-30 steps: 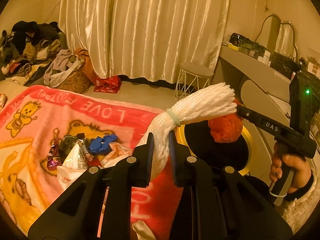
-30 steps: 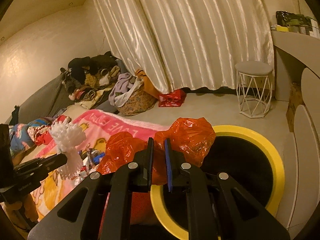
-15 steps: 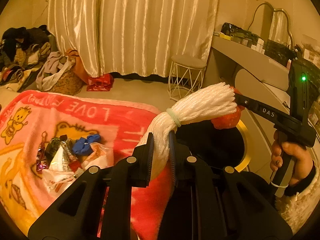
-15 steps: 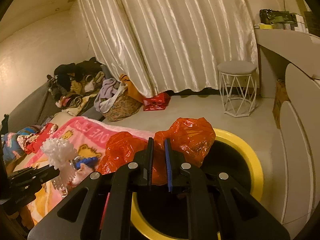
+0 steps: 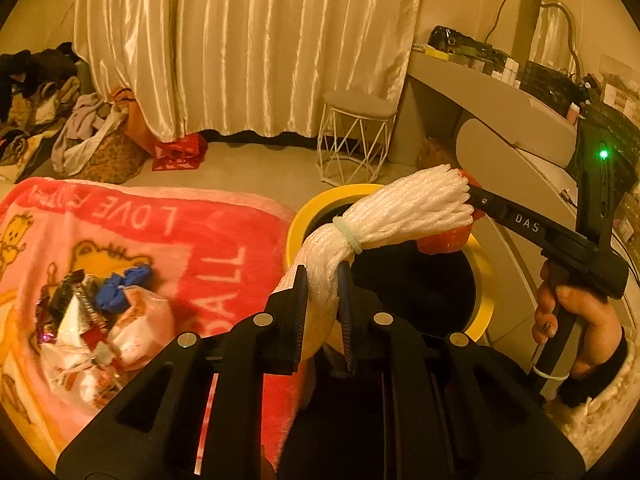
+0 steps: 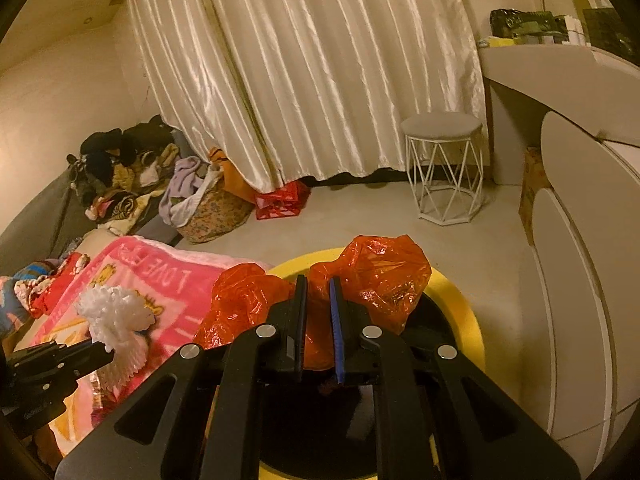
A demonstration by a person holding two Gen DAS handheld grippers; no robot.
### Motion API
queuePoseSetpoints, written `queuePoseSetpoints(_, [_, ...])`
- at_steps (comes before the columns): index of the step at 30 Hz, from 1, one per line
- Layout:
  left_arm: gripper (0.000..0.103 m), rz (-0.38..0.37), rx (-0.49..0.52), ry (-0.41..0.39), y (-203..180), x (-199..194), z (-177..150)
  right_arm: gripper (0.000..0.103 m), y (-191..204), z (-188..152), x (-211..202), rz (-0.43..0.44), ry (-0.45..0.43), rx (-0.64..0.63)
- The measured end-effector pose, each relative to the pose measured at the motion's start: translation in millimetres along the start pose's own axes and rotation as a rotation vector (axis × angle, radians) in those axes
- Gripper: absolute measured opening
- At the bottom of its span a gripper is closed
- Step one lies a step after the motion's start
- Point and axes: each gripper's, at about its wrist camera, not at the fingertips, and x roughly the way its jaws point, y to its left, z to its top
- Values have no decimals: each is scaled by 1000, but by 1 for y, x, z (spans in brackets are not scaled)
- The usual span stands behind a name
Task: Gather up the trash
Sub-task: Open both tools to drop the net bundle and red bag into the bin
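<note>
Holding: both tools loaded, both over or near bin mouth.
Left tool (image 5: 323, 312): jaws closed down on lower end of white foam-net bundle (image 5: 404, 212); bundle tied w/ a pale band, fanned end sticks up-right, past bin's near rim.
Right tool (image 6: 318, 326): jaws nearly closed, pinching crumpled orange plastic bag (image 6: 372, 276); bag bulges out both sides of the fingers, sits directly above the bin opening.
Bin (image 6: 464, 312): round, yellow rim, black liner; stands on floor beside bed. Contents not visible, interior too dark.
Progress: judged part-done. Two items picked up and brought to bin; neither released yet.
Remaining: pile of wrappers and bags (image 5: 100, 320) on pink blanket (image 5: 208, 248), well apart from both tools; blue crumpled piece on top. Looks like several more trips.
Item vs tool: orange bag gripped at its middle, above bin; foam net gripped at base, head just beside right tool's fingers, seemingly touching the bag.
Risk: light bag may cling to pads on release; net could tip outside rim.
</note>
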Motion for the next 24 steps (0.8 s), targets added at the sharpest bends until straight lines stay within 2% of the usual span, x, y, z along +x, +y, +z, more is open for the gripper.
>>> queuePoseSetpoints(11, [10, 2, -12, 43, -11, 29, 7, 11, -8, -9, 13, -23, 47, -3])
queuePoseSetpoints(24, [11, 32, -32, 106, -12, 75, 27, 11, -13, -15, 26, -2, 118, 3])
